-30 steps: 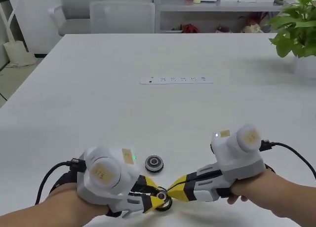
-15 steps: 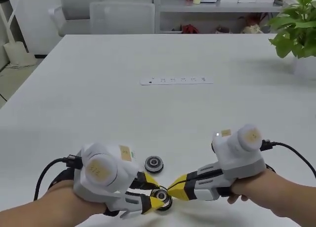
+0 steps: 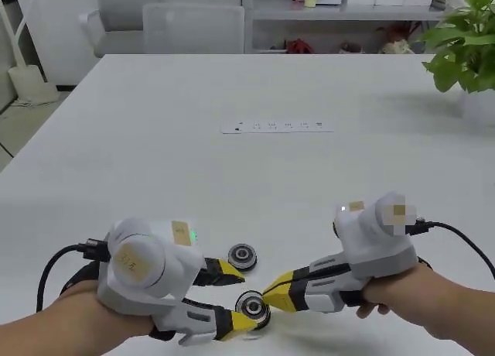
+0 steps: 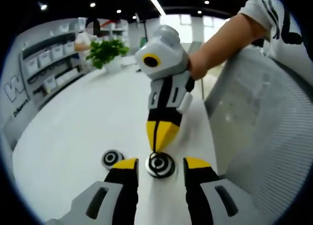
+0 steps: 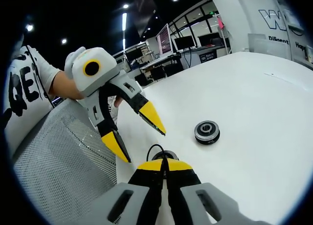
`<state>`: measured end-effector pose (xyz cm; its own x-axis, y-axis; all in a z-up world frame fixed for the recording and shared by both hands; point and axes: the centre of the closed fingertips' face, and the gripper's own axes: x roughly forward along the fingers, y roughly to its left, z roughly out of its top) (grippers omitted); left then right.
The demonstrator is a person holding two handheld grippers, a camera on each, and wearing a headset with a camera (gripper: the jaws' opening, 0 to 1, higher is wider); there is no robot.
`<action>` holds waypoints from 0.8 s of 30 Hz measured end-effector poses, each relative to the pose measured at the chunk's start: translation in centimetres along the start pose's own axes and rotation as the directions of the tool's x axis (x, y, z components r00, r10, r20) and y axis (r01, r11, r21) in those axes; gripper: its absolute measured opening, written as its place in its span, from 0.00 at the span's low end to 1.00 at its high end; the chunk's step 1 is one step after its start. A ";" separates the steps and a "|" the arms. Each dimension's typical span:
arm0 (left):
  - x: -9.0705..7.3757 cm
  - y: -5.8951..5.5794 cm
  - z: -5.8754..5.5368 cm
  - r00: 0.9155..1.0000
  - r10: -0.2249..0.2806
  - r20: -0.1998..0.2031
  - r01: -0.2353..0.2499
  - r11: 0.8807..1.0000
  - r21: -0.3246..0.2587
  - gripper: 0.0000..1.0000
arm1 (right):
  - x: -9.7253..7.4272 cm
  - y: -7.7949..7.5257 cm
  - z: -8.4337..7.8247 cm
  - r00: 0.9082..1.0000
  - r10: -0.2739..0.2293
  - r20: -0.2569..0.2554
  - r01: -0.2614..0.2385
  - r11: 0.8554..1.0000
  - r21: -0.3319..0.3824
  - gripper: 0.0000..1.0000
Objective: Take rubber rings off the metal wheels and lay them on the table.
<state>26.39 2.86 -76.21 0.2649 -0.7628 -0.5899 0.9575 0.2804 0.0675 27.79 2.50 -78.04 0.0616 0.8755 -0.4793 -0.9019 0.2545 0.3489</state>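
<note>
L gripper (image 3: 238, 296): fingers spread, straddling a wheel (image 3: 252, 306) that lies flat by the worktop (image 3: 155, 139) near edge. In the L gripper view there's a gap on each side, so no touch. R gripper (image 3: 267, 296): fingers pressed together, tips at the wheel's rim. R gripper view adds what the head view can't: a thin black loop, prob. the ring (image 5: 154, 146), standing up from the closed tips. It seems pinched, partly off the wheel. 2nd wheel (image 3: 242, 255) sits just beyond, apart from both grippers. Power strip (image 3: 277, 126) mid-worktop; plant (image 3: 464, 39) at far right corner.
</note>
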 end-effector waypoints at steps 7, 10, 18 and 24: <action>-0.7 -0.3 -0.2 1.000 -0.001 0.004 0.001 1.000 -0.009 0.41 | -0.1 0.3 0.2 1.000 0.006 0.004 -0.006 1.000 0.001 0.00; -1.0 -0.3 -0.2 1.000 -0.001 0.004 0.001 1.000 -0.014 0.45 | -0.2 0.4 0.4 1.000 0.008 0.007 -0.008 1.000 0.001 0.00; -1.9 -0.2 -0.5 1.000 0.007 0.011 -0.007 0.999 -0.035 0.51 | -0.3 0.5 0.6 1.000 0.015 0.010 -0.015 1.000 0.003 0.00; -2.5 -0.2 -0.9 1.000 0.014 0.012 -0.013 0.999 -0.048 0.57 | -0.3 0.8 1.0 1.000 0.023 0.016 -0.023 1.000 0.002 0.00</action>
<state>25.41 5.25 -75.44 0.2792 -0.7660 -0.5790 0.9475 0.3178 0.0365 27.46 2.82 -76.83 0.0476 0.8877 -0.4580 -0.9022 0.2350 0.3617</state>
